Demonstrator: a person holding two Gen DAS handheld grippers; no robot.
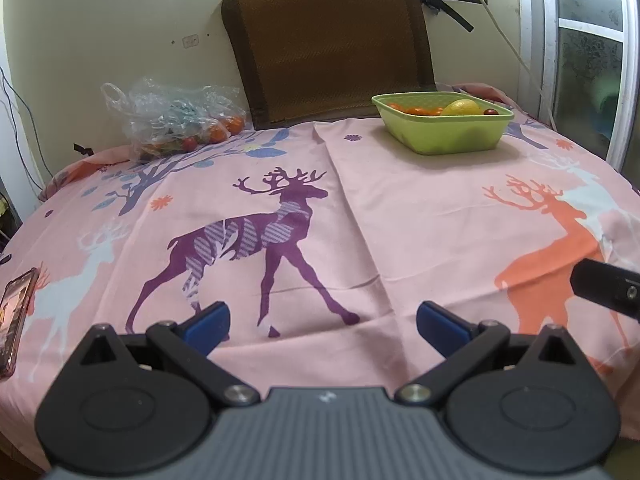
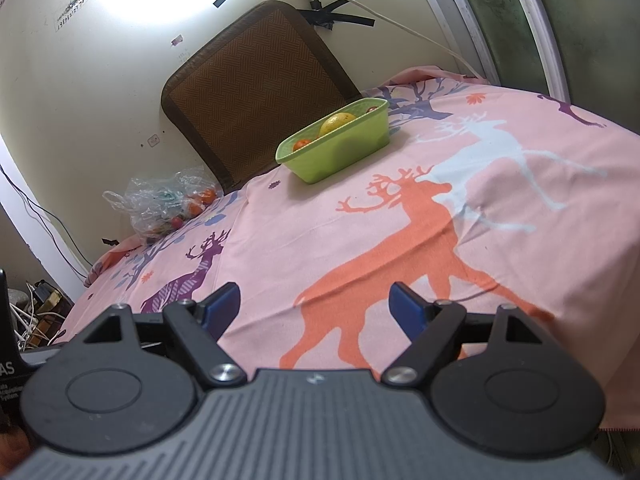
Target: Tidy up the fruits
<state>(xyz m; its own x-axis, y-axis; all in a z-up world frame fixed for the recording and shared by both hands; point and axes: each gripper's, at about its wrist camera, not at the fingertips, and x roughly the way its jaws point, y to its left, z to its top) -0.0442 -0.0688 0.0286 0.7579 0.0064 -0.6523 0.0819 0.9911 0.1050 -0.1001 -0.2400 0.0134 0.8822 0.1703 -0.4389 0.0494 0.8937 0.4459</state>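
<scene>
A green basket [image 1: 444,138] stands at the far right of the table and holds a yellow lemon [image 1: 462,107], small oranges [image 1: 420,111] and a dark red fruit [image 1: 491,111]. It also shows in the right wrist view [image 2: 340,152], with the lemon [image 2: 338,122] in it. A clear plastic bag [image 1: 172,120] with oranges and red fruit lies at the far left, also in the right wrist view [image 2: 164,204]. My left gripper [image 1: 322,322] is open and empty low over the near cloth. My right gripper [image 2: 314,306] is open and empty, tilted, far from the basket.
A pink deer-print cloth [image 1: 400,220] covers the round table. A brown woven mat [image 1: 332,44] leans on the wall behind. A phone [image 1: 14,316] lies at the left edge. Part of the other gripper [image 1: 608,286] shows at the right. Cables hang on the wall [image 2: 360,12].
</scene>
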